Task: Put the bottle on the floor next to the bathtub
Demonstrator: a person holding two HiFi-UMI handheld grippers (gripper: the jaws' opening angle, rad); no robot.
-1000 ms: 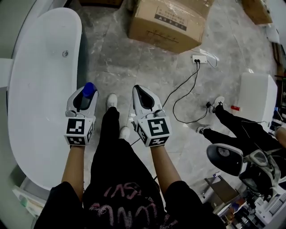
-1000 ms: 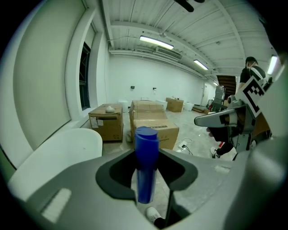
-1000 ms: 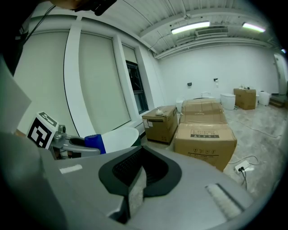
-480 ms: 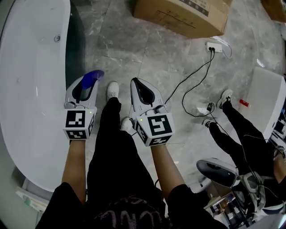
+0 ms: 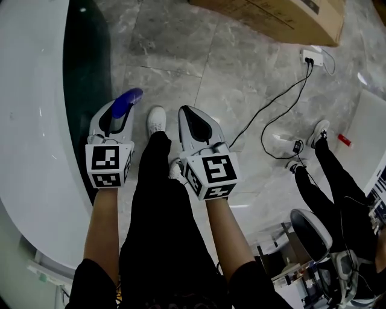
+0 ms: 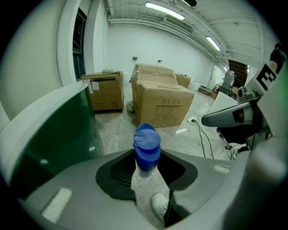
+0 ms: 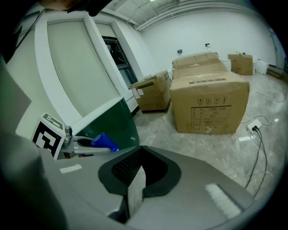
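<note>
A bottle with a blue cap [image 5: 127, 100] [image 6: 146, 144] sticks out between the jaws of my left gripper [image 5: 122, 107] [image 6: 146, 167], which is shut on it. The gripper hangs over the floor right beside the dark green side [image 5: 84, 84] [image 6: 58, 134] of the white bathtub [image 5: 30, 121]. My right gripper [image 5: 187, 116] [image 7: 136, 182] hovers to the right of it, past the person's leg, jaws shut with nothing in them. In the right gripper view, the left gripper [image 7: 83, 143] and the bottle [image 7: 105, 142] show in front of the tub.
The person's white shoe [image 5: 157, 119] stands on the marble floor [image 5: 235, 78] between the grippers. A large cardboard box [image 5: 283, 18] [image 6: 162, 101], a power strip [image 5: 312, 57] and its black cable [image 5: 271, 121] lie further out. Another person's legs [image 5: 332, 175] are at right.
The view has swung down and left. My left gripper with the bottle has come off the tub's rim to its dark outer side, the bottle now tilted right. The right gripper keeps pace.
</note>
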